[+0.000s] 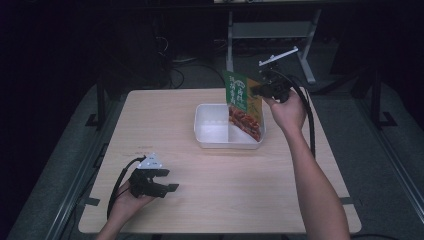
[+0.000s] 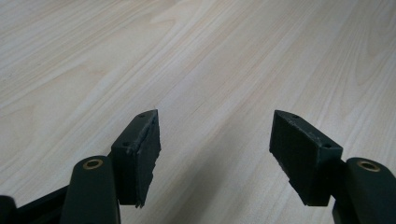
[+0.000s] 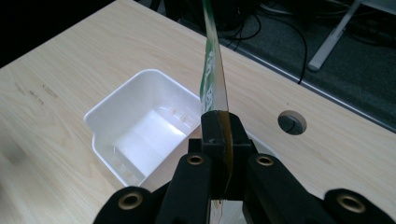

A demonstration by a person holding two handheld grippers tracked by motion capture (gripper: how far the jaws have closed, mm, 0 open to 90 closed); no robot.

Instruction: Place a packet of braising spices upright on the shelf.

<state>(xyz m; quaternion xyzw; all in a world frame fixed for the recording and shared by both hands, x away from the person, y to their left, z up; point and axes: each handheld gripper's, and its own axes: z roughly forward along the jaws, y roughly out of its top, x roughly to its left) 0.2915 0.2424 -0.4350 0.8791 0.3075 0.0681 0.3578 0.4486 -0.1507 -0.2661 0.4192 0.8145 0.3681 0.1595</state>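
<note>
From the high view, the right gripper pinches a food packet by its edge and holds it over the white tub. The packet's bottom dips into the tub on the right side. The left gripper rests low near the table's front, far from the tub. The packet could hit the tub's rim and push the tub away, as nothing holds the tub.

In the left gripper view, the jaws stand wide apart over bare wood, with nothing between them.

In the right gripper view, the jaws are squeezed tight on the thin packet. It hangs by one edge, so it could swing, bend or slip out.
</note>
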